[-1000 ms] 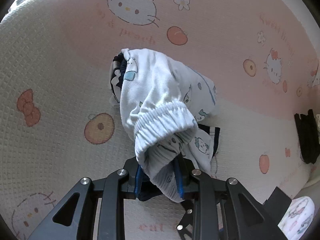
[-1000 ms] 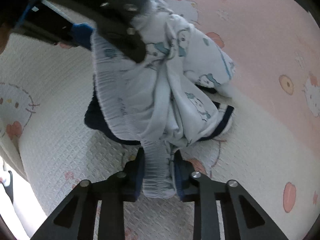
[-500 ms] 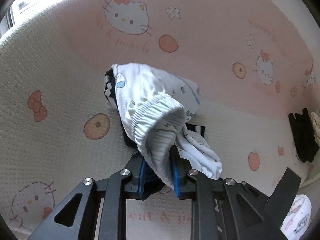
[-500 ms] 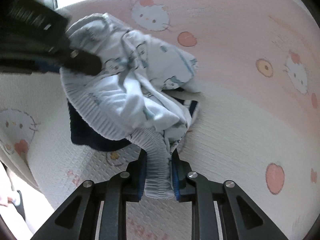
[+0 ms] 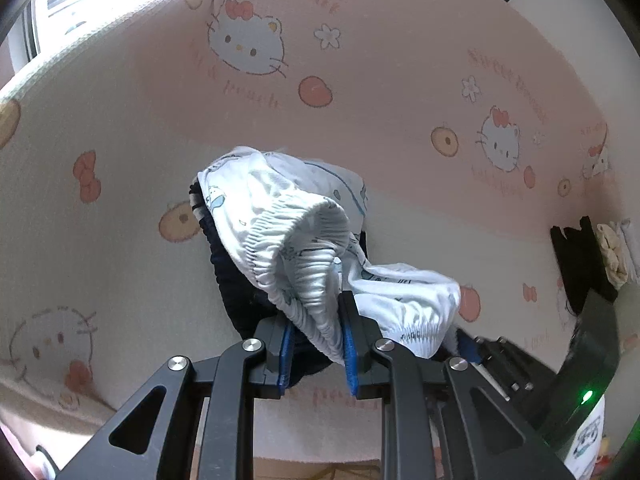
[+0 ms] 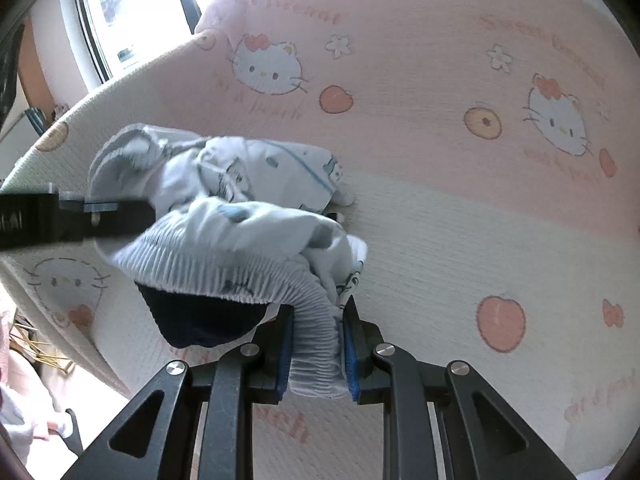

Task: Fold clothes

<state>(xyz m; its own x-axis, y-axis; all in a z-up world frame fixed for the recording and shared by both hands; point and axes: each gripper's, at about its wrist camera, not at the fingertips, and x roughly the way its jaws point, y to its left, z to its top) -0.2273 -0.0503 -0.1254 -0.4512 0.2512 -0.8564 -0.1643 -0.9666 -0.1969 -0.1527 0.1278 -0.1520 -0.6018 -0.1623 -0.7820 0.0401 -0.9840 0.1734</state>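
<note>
**Both tongs clamp white shorts above bed**

White printed shorts (image 5: 304,232) hang bunched over the bed cover (image 5: 100,152), frame centre. Left tongs (image 5: 316,346) pinch the elastic waistband at 6 o'clock. Right tongs (image 6: 316,354) grip another stretch of waistband. Dark garment (image 6: 200,320) sits under the shorts at 8 o'clock. Black clothes (image 5: 576,264) lie at 3 o'clock, well apart.

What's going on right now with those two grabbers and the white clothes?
Left gripper shut on white pants waistband. Right gripper shut on same waistband. Pants lifted, bunched, dark garment beneath. Bedspread around, nothing blocking.
</note>
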